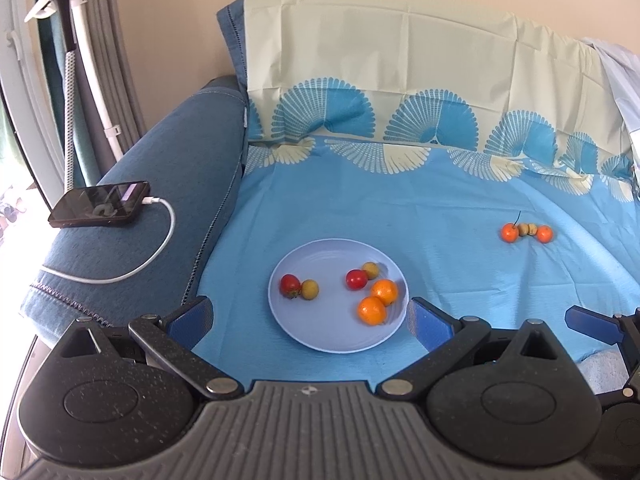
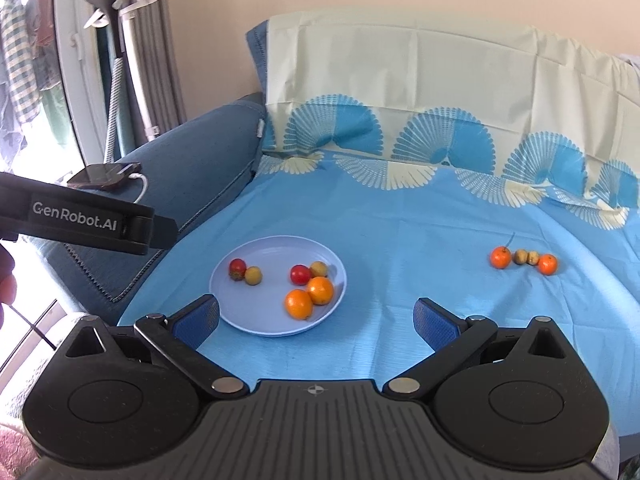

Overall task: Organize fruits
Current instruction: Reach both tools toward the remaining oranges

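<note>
Already we have six small fruits gathered on the round pale-blue plate (image 2: 240, 322) at lower centre of the frame: two glossy oranges (image 2: 310, 297), two red tomato-like fruits (image 2: 300, 274) and two yellow-green ones (image 2: 253, 275). Four more fruits lie in a tight row (image 2: 524, 260) on the cloth at right of the frame, well apart from the plate; we judge these are waiting to be moved. Our left gripper (image 1: 312, 322) hangs low over the plate's near rim, jaws spread wide and empty. Our right gripper (image 2: 316, 320) sits between plate and row, likewise spread and empty, probably ready for the row. Everything rests on a blue fan-patterned cloth (image 2: 400, 220) over a sofa. At upper left a dark phone (image 1: 100, 204) charges on the blue armrest (image 1: 172, 184).
</note>
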Tool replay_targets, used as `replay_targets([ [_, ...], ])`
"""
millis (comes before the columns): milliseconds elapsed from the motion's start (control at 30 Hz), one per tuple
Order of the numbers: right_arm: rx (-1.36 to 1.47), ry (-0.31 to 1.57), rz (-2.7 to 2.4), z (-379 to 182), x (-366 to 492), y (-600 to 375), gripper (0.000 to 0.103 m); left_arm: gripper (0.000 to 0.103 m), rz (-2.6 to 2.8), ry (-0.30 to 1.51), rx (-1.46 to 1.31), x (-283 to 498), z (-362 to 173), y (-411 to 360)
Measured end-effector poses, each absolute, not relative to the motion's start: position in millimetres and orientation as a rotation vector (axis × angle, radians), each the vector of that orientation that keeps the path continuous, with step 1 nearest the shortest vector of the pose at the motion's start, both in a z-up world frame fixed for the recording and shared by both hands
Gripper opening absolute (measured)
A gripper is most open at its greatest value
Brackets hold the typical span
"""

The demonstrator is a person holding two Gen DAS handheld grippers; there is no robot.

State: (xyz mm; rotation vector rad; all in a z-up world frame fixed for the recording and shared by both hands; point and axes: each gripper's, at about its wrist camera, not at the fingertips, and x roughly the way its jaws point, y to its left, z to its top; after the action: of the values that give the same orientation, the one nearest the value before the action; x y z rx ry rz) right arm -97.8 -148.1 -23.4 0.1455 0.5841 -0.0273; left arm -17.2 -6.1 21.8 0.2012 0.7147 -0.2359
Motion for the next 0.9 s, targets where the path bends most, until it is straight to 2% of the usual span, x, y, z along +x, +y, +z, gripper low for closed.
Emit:
replay_targets([
  [467, 0.245, 0.59, -0.18, -40.8, -87.5, -211.1, 0.102, 0.103, -0.285, 0.75, 0.248, 11.9, 16.7, -61.9],
  [900, 0.319, 0.562, -0.406, -64.6, -93.0, -302.0, 0.102, 0.103, -0.385, 0.766, 0.318, 46.7, 0.1, -157.7],
])
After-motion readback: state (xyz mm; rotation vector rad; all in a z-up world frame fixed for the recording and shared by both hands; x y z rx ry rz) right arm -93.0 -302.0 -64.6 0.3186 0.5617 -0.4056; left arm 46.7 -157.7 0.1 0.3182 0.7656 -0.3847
